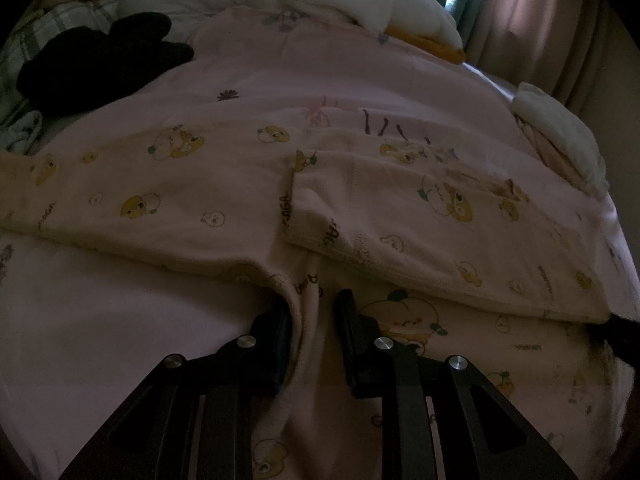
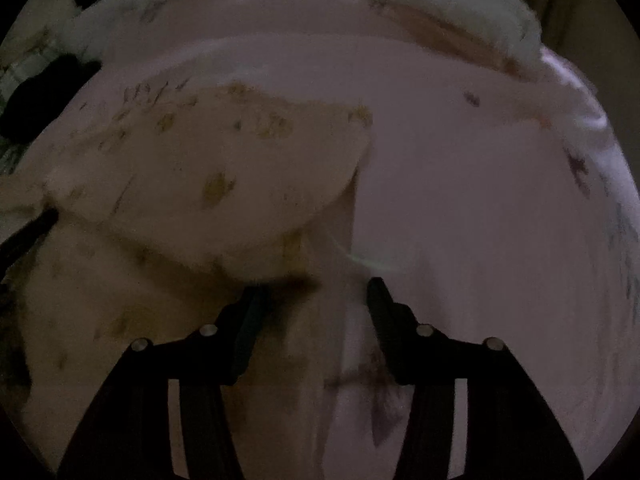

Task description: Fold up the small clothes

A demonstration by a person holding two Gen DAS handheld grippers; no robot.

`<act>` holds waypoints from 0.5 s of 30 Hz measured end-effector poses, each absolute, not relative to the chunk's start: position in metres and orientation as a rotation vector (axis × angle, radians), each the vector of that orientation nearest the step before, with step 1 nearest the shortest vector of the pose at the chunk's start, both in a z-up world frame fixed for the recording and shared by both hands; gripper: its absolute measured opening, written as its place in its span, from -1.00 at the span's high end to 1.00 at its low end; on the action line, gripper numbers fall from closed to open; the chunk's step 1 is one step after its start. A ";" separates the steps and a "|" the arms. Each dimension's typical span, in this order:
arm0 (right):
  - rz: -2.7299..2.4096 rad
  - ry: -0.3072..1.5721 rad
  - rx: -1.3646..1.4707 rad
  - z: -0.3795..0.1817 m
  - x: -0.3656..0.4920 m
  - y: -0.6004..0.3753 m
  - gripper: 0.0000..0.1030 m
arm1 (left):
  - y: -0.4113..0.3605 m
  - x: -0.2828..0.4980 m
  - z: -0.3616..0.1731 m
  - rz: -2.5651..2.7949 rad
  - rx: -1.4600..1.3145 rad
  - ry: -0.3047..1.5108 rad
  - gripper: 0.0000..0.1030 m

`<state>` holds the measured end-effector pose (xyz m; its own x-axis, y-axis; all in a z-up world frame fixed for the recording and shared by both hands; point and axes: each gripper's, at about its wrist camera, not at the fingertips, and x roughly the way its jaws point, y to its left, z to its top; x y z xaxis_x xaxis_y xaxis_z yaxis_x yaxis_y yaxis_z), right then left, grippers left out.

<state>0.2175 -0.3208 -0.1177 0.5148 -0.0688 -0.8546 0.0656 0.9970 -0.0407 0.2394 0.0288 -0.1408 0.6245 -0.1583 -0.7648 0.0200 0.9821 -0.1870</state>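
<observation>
Left gripper (image 1: 312,308) jaws on printed garment (image 1: 192,200); right gripper (image 2: 316,292) beside it.

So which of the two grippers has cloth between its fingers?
The left gripper: a fold of the pink printed garment sits between its fingers. The right gripper stands open, holding nothing.

Left gripper (image 1: 312,300): two black, blocky fingers on flat black linkage bars with slotted cut-outs, joined by round silver screw heads. Right gripper (image 2: 314,286): the same black build, with tapered fingers and four silver pivot screws, blurred and dim.
</observation>
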 end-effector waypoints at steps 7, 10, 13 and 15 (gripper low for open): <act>-0.118 0.909 0.085 -0.135 0.223 -0.331 0.43 | 0.030 0.240 -0.141 -0.107 -0.176 0.891 0.60; -0.135 0.912 0.042 -0.136 0.224 -0.326 0.43 | 0.029 0.240 -0.141 -0.106 -0.174 0.890 0.59; -0.134 0.903 0.047 -0.135 0.224 -0.328 0.43 | 0.030 0.240 -0.141 -0.107 -0.177 0.890 0.58; -0.127 0.891 0.067 -0.137 0.224 -0.331 0.42 | 0.031 0.239 -0.141 -0.108 -0.185 0.889 0.57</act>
<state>0.2239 -0.3306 -0.1366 0.6219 -0.0823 -0.7788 0.1381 0.9904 0.0056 0.2394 0.0312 -0.1413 0.6262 -0.1703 -0.7608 0.0172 0.9786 -0.2049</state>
